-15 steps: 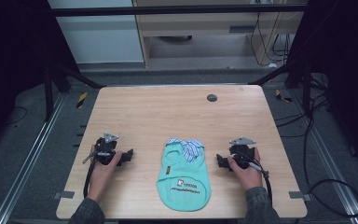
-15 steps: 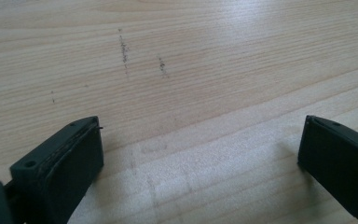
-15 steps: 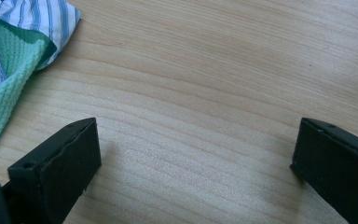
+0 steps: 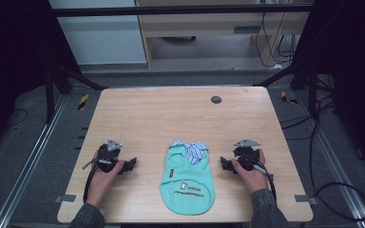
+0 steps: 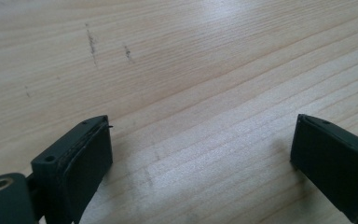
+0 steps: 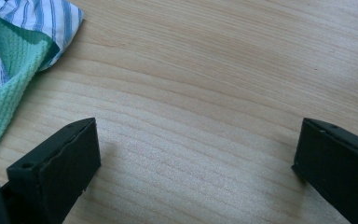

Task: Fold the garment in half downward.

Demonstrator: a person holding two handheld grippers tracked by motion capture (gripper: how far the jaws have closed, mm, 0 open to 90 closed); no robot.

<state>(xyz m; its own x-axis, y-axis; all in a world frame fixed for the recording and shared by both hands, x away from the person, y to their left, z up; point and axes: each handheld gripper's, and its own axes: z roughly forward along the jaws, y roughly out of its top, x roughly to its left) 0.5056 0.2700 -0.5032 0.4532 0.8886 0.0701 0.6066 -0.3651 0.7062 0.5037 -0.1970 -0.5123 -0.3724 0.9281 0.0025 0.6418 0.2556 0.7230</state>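
Observation:
A small mint-green pet shirt (image 4: 188,179) with a blue-and-white striped collar lies flat near the front middle of the wooden table (image 4: 171,114). To its left my left gripper (image 4: 129,165) rests on the table in a hand, jaws pointing toward the shirt, open over bare wood (image 5: 200,154). On the shirt's right my right gripper (image 4: 224,164) rests in the other hand, also pointing inward. Its jaws stand wide apart (image 6: 196,163) with nothing between them. The shirt's striped collar (image 6: 14,32) lies just beyond its left jaw.
A small dark round disc (image 4: 216,99) sits near the table's far edge. Cables trail over the floor to the right of the table (image 4: 332,142). A metal frame rail runs along the floor at the left.

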